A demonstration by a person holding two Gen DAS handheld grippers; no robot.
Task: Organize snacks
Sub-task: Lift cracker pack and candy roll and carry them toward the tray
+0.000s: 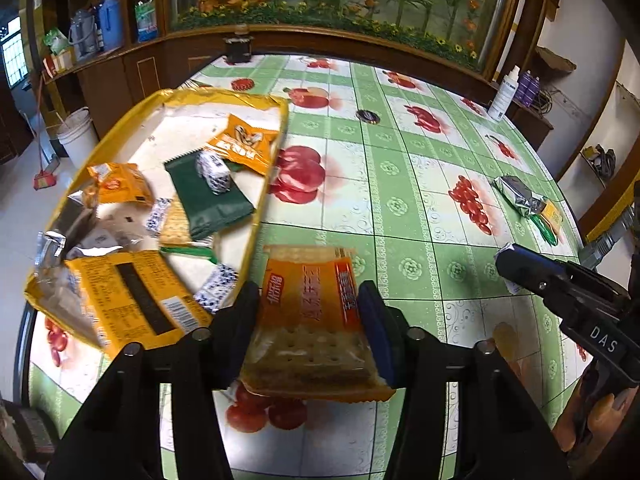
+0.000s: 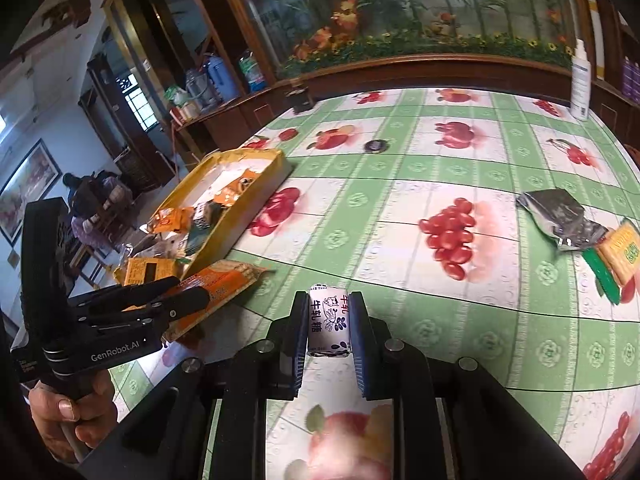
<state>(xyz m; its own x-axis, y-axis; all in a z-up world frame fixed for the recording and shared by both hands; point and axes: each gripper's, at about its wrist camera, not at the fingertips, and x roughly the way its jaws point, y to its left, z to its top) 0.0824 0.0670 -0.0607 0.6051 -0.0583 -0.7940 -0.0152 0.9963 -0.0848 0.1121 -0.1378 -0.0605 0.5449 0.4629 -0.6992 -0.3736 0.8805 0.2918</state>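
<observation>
Cracker pack (image 1: 316, 320) sits between my left gripper (image 1: 310, 320) pads, orange wrapper, clear lower half showing the crackers; both pads press its side edges, so it's clamped and lifted off the table (image 1: 400, 208). It hangs just right of the yellow tray (image 1: 276, 152), near the tray's near corner. My left gripper tilts steeply down toward the table, fingers forward. From the right wrist view that gripper comes in from the left with the orange pack sticking out past its tip, and my left hand (image 2: 76, 412) wraps the handle from below, thumb on the front.

Milk candy (image 2: 329, 322), white with blue print, is pinched narrow between my right gripper (image 2: 329, 328) pads, end-on, above the green-checked cloth. Right gripper also slopes down, somewhat flatter. In the left view it enters from the right edge, tip pointing left.

Tray holds a heap of snacks: orange packs, a dark green pack (image 1: 212, 196) with a candy on top, more blue-white candies. Well apart on the right lie a silver pack (image 2: 560, 216) and a yellow biscuit pack (image 2: 620, 254), touching. White bottle (image 2: 581, 80) stands at the far edge.
</observation>
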